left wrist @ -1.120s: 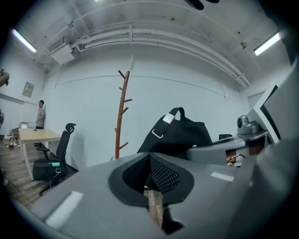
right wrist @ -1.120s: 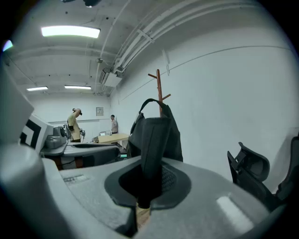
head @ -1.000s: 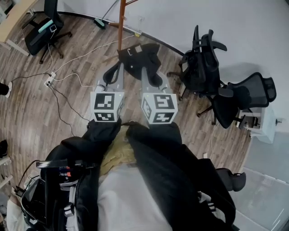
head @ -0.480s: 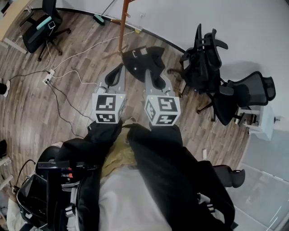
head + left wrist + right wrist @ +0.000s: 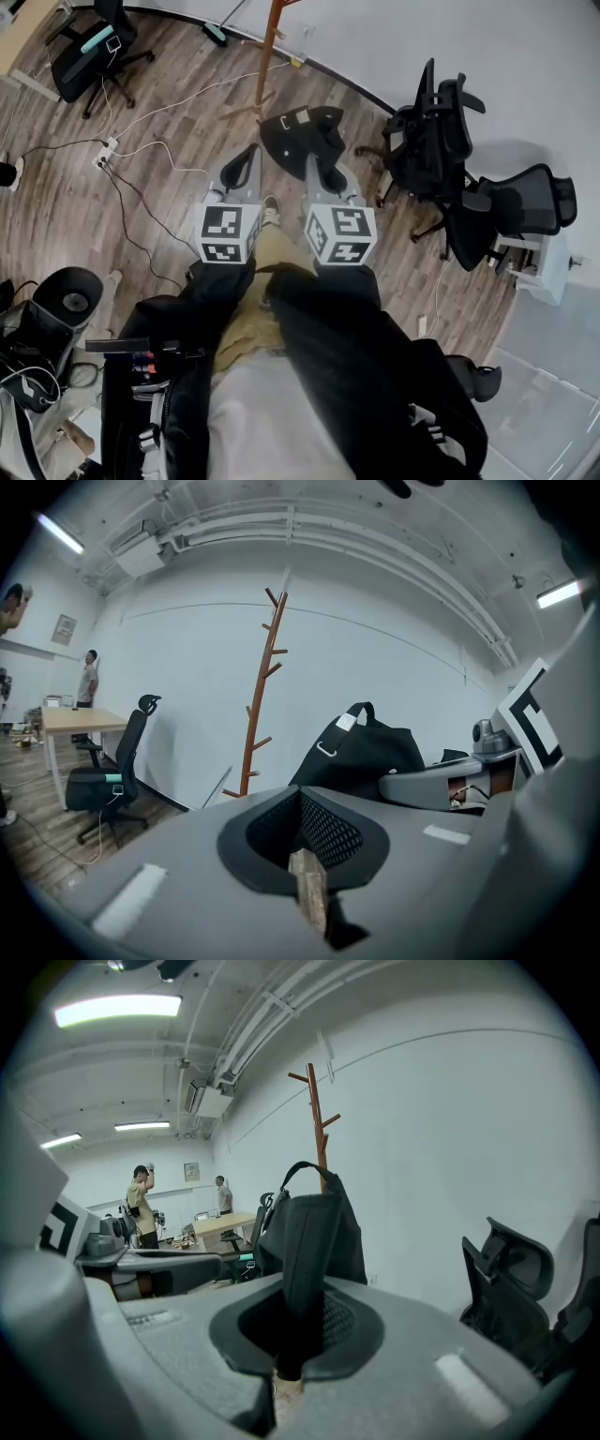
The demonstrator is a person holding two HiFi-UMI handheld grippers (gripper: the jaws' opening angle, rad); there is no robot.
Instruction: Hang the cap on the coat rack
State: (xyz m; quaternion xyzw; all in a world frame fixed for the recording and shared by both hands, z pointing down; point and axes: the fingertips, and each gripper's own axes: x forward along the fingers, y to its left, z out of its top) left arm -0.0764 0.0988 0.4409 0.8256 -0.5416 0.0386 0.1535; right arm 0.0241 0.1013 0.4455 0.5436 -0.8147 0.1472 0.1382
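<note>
A black cap hangs by its brim from my right gripper, which is shut on it; in the right gripper view the cap rises straight out of the closed jaws. My left gripper is level beside it, to the left, jaws together with nothing between them, and apart from the cap. The brown wooden coat rack stands ahead by the white wall, beyond the cap. Its bare pegs show in the left gripper view and behind the cap in the right gripper view.
Black office chairs cluster at the right against the wall; another chair stands far left by a desk. White and black cables and a power strip cross the wood floor on the left. Two people stand far off.
Both grippers and the cap have moved forward, nearer the coat rack's base. The rack and chairs have shifted rightward in the head view. A shoe now shows between the grippers.
</note>
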